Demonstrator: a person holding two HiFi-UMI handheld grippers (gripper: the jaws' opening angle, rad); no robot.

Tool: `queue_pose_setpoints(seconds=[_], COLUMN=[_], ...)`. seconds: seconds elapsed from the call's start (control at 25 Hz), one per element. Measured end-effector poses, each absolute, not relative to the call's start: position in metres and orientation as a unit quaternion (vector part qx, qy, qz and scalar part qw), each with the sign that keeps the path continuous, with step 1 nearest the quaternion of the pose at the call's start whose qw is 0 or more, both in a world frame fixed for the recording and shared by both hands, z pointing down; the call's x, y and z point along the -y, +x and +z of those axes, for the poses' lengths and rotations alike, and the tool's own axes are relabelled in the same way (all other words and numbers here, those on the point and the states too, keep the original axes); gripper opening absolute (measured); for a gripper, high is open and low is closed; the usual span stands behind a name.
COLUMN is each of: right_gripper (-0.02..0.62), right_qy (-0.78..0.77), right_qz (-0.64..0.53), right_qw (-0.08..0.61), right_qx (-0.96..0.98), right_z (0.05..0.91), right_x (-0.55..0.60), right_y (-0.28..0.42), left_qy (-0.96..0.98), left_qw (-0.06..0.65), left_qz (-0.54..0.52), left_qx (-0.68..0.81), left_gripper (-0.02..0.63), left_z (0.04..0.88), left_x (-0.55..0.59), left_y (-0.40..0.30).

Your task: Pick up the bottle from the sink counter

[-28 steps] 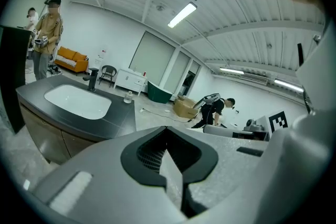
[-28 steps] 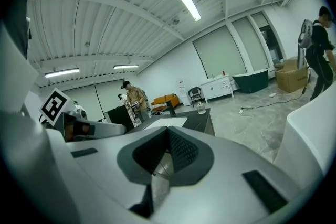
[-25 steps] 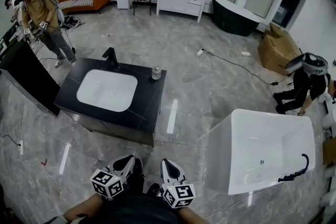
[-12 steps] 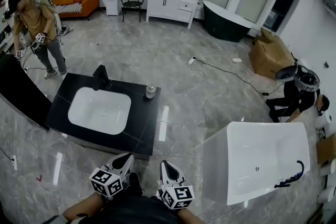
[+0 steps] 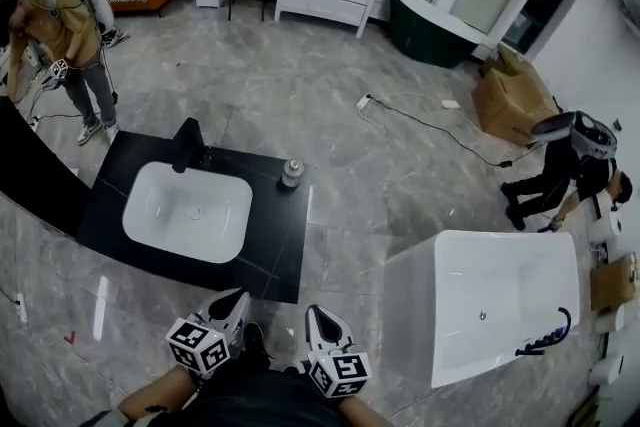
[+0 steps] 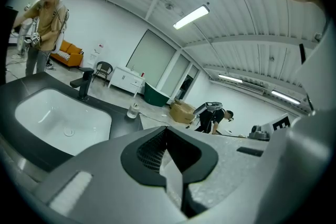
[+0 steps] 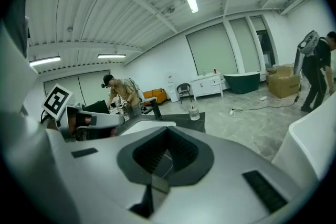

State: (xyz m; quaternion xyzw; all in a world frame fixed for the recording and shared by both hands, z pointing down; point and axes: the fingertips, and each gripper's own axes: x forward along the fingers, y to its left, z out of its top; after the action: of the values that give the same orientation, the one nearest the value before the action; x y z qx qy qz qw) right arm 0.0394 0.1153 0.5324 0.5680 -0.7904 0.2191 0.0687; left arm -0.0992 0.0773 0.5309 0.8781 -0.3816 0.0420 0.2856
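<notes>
A small clear bottle (image 5: 292, 172) with a grey cap stands upright at the far right corner of the black sink counter (image 5: 275, 250). The counter holds a white basin (image 5: 187, 211) and a black faucet (image 5: 186, 143). The bottle also shows in the left gripper view (image 6: 134, 109) and the right gripper view (image 7: 193, 112), far off. My left gripper (image 5: 234, 303) and right gripper (image 5: 319, 317) hang at the bottom of the head view, well short of the counter. Both are shut with nothing between the jaws (image 6: 168, 136) (image 7: 167, 132).
A white bathtub (image 5: 505, 300) stands to my right. One person (image 5: 65, 25) stands beyond the counter's left end; another (image 5: 570, 160) bends over at the far right. A black panel (image 5: 35, 175) lies left of the counter. A cable (image 5: 420, 120) runs over the floor.
The counter and bottle have slid left and lower in the head view as the view moved. The person at left shifted further left. Both grippers stay shut at the bottom.
</notes>
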Motion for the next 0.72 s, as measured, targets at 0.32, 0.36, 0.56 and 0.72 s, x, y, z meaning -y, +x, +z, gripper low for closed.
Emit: queue_pose_setpoints(seconds=[0.32, 0.36, 0.56, 0.72], right_gripper=[0.006, 0.006, 0.006, 0.006], right_qy=[0.586, 0.589, 0.604, 0.605], right_qz=[0.203, 0.203, 0.205, 0.214], right_qw=[0.066, 0.067, 0.068, 0.068], right_qx=[0.782, 0.779, 0.767, 0.764], right_z=[0.523, 0.523, 0.523, 0.53], right_x=[-0.092, -0.092, -0.089, -0.077], right_y=[0.019, 0.019, 0.03, 0.036], left_qy=[0.906, 0.907, 0.911, 0.914], left_qw=[0.236, 0.237, 0.231, 0.231], left_qz=[0.038, 0.036, 0.042, 0.051], left_qx=[0.349, 0.348, 0.34, 0.328], left_gripper=[0.0, 0.0, 0.0, 0.0], left_z=[0.511, 0.511, 0.514, 0.519], left_x=[-0.043, -0.04, -0.035, -0.026], left_y=[-0.108, -0.11, -0.103, -0.091])
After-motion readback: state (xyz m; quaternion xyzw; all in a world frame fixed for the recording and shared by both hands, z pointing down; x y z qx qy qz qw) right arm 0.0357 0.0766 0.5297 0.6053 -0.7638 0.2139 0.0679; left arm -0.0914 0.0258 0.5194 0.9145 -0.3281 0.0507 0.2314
